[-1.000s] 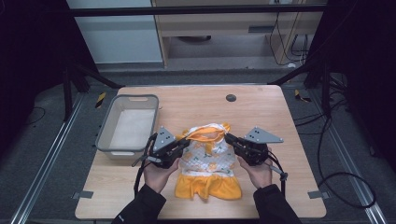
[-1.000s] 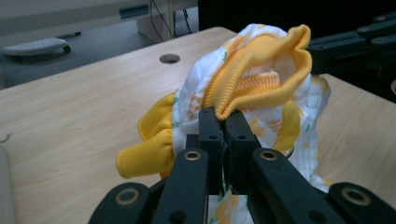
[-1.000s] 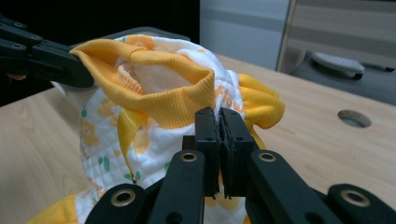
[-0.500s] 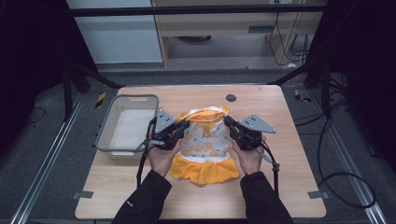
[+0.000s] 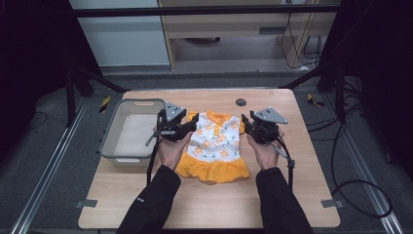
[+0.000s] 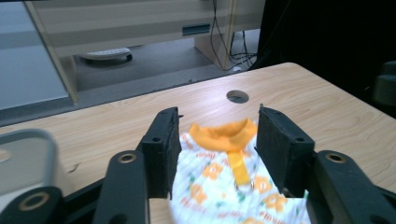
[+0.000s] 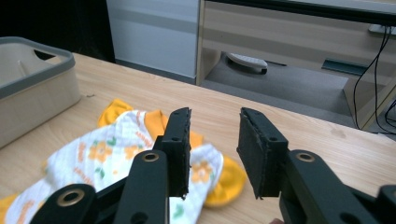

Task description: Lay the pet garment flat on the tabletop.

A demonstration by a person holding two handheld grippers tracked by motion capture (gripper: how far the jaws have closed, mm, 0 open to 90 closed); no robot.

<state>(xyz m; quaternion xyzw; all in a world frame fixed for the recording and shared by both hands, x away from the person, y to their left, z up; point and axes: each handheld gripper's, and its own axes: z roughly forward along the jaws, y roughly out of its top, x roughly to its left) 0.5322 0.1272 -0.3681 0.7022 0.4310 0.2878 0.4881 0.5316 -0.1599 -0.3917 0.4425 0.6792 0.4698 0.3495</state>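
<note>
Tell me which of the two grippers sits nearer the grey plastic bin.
The left gripper, at the bin's right rim; the right gripper sits across the white-and-orange flowered dress, farther away.

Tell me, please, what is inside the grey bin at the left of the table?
The grey bin looks empty: its pale floor shows bare in the high view. The corner nearest the left claw is hidden behind it.
</note>
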